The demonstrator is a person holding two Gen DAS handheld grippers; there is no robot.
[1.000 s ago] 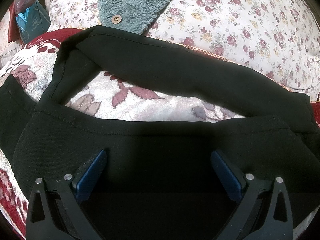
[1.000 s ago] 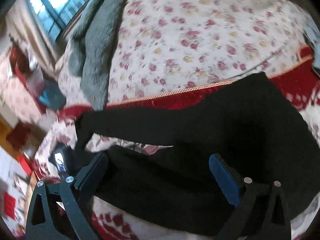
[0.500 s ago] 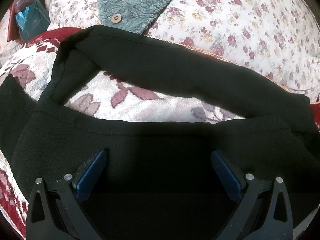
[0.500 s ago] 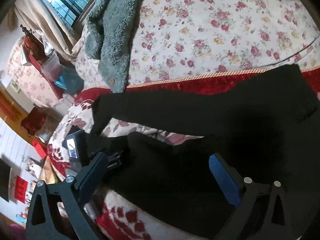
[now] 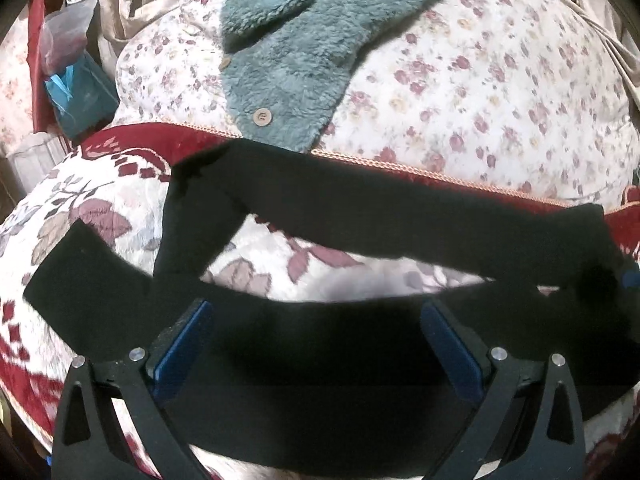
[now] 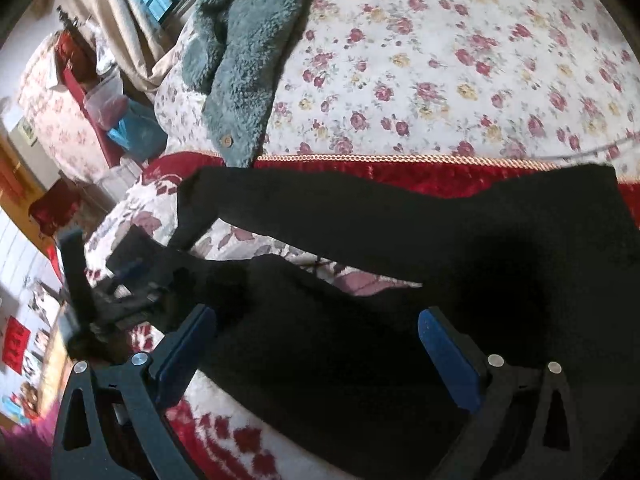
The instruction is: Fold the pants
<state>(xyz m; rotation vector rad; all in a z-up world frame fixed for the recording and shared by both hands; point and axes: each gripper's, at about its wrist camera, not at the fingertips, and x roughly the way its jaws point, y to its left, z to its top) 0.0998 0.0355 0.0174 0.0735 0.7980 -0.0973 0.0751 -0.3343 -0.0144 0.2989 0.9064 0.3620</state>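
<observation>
Black pants point(image 5: 360, 208) lie spread on a red and white floral blanket point(image 5: 100, 184), their two legs parted with blanket showing between them. My left gripper point(image 5: 316, 344) is open, its blue pads above the near leg point(image 5: 320, 360). My right gripper point(image 6: 316, 344) is open above the pants point(image 6: 400, 240) toward the waist end. The left gripper also shows in the right wrist view point(image 6: 120, 280), at the leg end. The far leg's cuff point(image 5: 192, 184) is turned back on itself.
A teal fleece garment point(image 5: 300, 52) with a button lies on a rose-print quilt point(image 5: 480, 80) behind the pants. A blue bag point(image 5: 76, 96) and clutter stand beside the bed at left. A window and curtain point(image 6: 132, 12) are at the far left.
The left gripper has pulled back and up, so more of the near leg and its cuff shows. The right gripper has swung right and steadied over the waist end. Both stay open.
</observation>
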